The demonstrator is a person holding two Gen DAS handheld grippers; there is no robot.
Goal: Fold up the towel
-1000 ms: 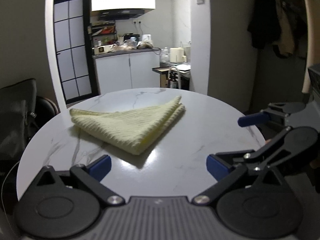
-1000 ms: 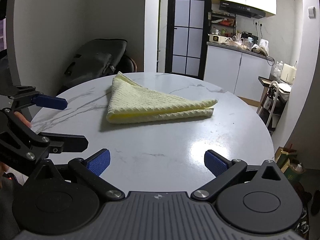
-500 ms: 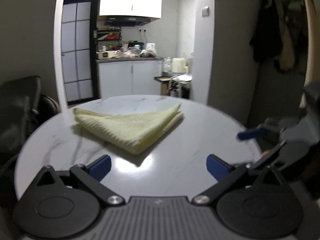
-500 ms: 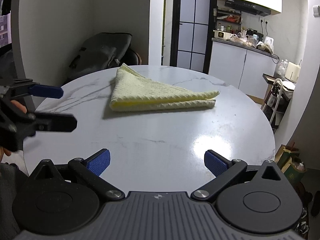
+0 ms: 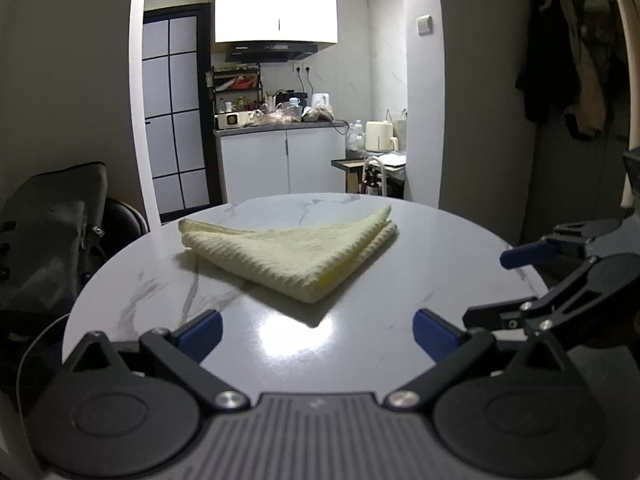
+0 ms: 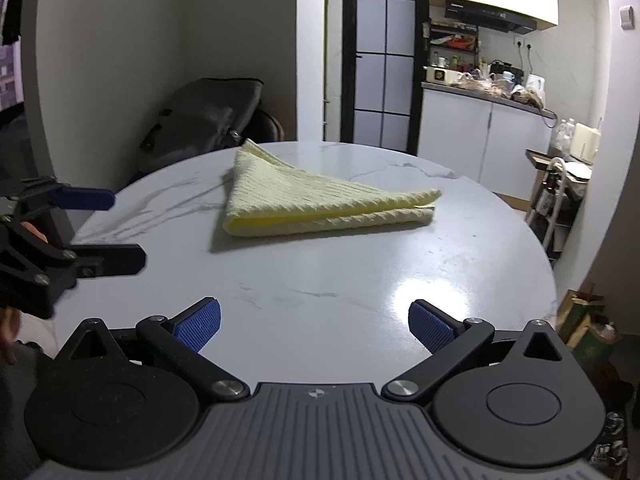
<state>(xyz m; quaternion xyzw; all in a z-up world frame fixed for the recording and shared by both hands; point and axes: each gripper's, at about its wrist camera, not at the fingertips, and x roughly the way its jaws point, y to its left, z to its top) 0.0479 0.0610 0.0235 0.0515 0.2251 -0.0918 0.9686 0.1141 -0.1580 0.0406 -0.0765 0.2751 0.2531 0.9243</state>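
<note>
- A round white marble counter [image 5: 420, 264].
- A dark bag [image 6: 208, 116] sits beyond its far edge.
- White kitchen cabinets [image 5: 280, 160] stand behind, cluttered on top.
- Dark coats [image 5: 560, 72] hang at right.

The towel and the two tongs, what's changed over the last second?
Little. The left tongs dipped lower and level, looking more at the kitchen; the right tongs shifted only slightly. Neither took hold of anything; both stay open, short of the towel. The towel lies folded as before on the round table.

Home: kitchen cabinets [image 5: 280, 160], range hood [image 5: 272, 51].
</note>
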